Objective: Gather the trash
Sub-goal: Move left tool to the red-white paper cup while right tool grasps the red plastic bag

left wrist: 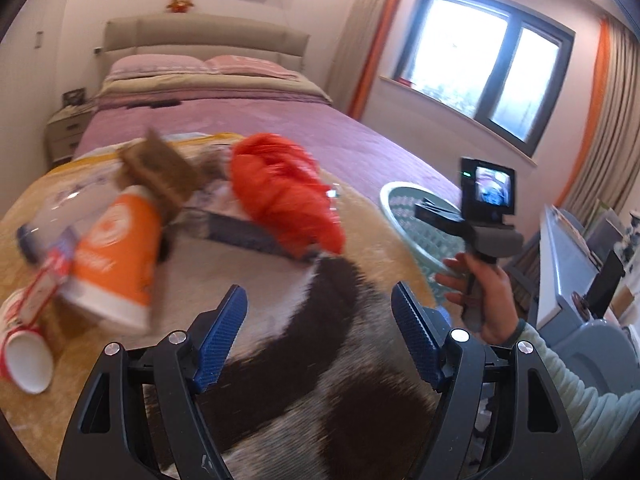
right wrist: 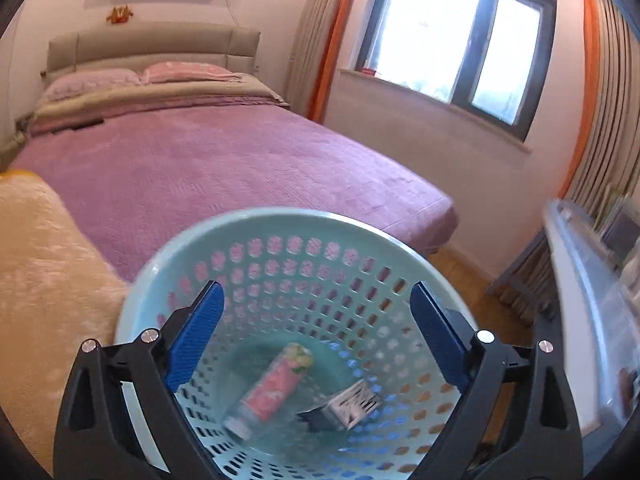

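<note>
In the left wrist view my left gripper (left wrist: 319,304) is open and empty above a brown and white fur throw (left wrist: 320,360). Trash lies ahead of it: an orange paper cup (left wrist: 116,264), a red plastic bag (left wrist: 286,196), a brown box (left wrist: 160,172), a red and white cup (left wrist: 24,344) and a clear plastic bottle (left wrist: 56,216). In the right wrist view my right gripper (right wrist: 318,312) is open and empty over the mouth of a light blue perforated basket (right wrist: 280,224). Inside lie a pink bottle (right wrist: 272,388) and a small printed carton (right wrist: 352,404). The basket also shows in the left wrist view (left wrist: 416,224).
A bed with a purple cover (right wrist: 208,168) fills the background. A yellow blanket (right wrist: 44,280) lies left of the basket. A window (right wrist: 452,44) with orange curtains is on the right wall. A clear storage box (right wrist: 592,312) stands at the right. A nightstand (left wrist: 64,132) is beside the bed.
</note>
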{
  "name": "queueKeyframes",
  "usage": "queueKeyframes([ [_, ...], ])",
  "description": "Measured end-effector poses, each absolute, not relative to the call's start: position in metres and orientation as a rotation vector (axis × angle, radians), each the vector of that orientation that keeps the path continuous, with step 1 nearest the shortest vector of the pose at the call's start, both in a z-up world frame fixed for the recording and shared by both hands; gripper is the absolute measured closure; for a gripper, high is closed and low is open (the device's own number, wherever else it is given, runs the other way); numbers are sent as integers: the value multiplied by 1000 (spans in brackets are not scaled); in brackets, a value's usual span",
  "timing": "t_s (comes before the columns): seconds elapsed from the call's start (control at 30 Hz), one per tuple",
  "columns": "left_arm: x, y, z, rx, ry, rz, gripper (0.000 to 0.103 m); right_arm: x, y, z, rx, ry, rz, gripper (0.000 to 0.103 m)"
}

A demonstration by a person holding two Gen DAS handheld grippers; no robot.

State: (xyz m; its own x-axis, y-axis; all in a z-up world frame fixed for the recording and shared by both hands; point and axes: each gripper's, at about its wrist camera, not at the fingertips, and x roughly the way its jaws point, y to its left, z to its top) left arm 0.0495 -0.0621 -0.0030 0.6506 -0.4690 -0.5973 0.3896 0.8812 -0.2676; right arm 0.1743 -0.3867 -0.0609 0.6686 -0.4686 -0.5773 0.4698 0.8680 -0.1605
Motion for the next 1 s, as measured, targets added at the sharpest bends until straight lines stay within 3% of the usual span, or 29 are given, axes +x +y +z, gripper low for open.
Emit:
queueKeyframes([
  [0.23, 34, -19, -9, -115, 705, -433, 30, 166, -373, -56, -19, 654, -550, 13],
  [0.47, 3, 43, -9, -156, 657, -315, 26, 113, -336, 9, -49, 488, -495, 13],
  [0.67, -5, 106, -2, -215, 618, -164, 24, 89, -270, 39, 51, 530, -148, 10],
  [1.0, 11, 151, -21, -318, 750, -20, 24, 97, -168, 39, 22, 574, 130, 11],
])
